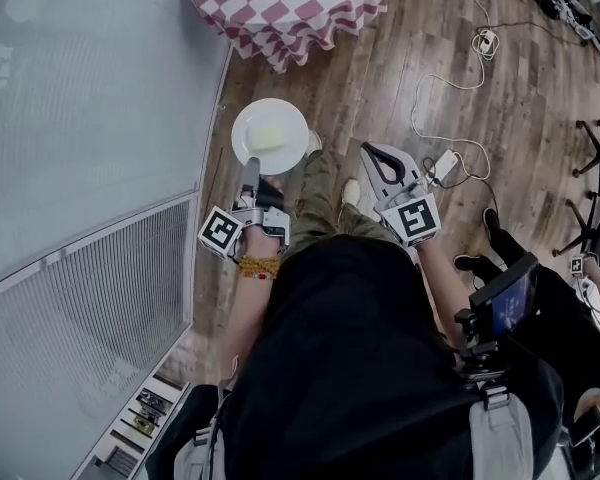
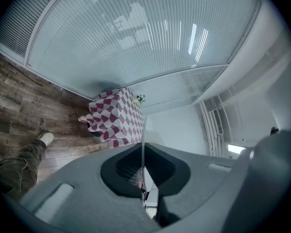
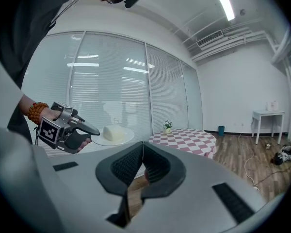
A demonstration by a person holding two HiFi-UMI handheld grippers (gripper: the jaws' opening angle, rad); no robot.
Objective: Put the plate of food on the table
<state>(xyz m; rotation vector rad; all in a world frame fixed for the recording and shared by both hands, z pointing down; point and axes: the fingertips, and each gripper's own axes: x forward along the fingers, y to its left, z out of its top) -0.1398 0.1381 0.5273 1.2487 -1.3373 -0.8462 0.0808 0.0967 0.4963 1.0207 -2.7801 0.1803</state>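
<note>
**Plate of food held over the floor, short of the checked worktop**

The left gripper (image 1: pixel 252 168) is clamped on the near rim of a white plate (image 1: pixel 245 118). The plate sits roughly level and bears a pale block of food (image 1: pixel 267 136). In the left gripper view the rim runs edge-on between the closed jaws. The plate hangs above the wood floor (image 1: pixel 420 58), apart from the worktop (image 1: pixel 290 3). The worktop has a red-and-white checked cloth and carries a small potted plant (image 3: pixel 168 126). The right gripper (image 1: pixel 370 151) is beside the left one, jaws together, nothing between them.
</note>
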